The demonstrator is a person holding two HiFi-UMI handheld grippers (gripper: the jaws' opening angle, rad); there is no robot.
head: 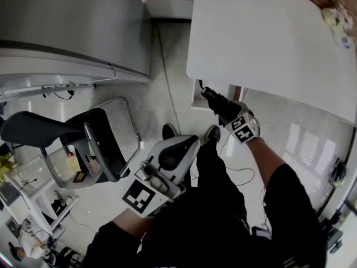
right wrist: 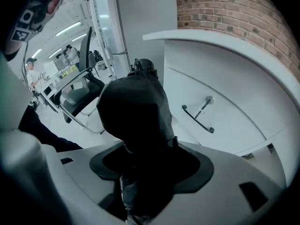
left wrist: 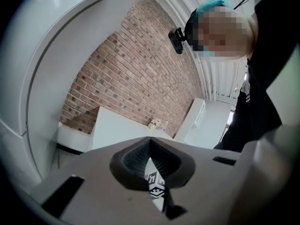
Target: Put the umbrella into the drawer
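My right gripper [head: 225, 111] is shut on a folded black umbrella [head: 214, 99], held just below the near edge of the white table [head: 268, 43]. In the right gripper view the umbrella [right wrist: 133, 111] stands up out of the gripper [right wrist: 140, 159] and fills the middle of the frame. Behind it is a shut white drawer front with a metal bar handle [right wrist: 198, 114], a short way off. My left gripper [head: 177, 153] hangs low over the person's legs, shut with nothing between its pads [left wrist: 161, 161]. It points up at a brick wall.
A black office chair [head: 83, 144] stands at the left on the glossy floor. A large grey cabinet [head: 67, 27] fills the upper left. A cable [head: 170, 102] runs across the floor between cabinet and table. The person's dark shoes [head: 212, 133] are below the grippers.
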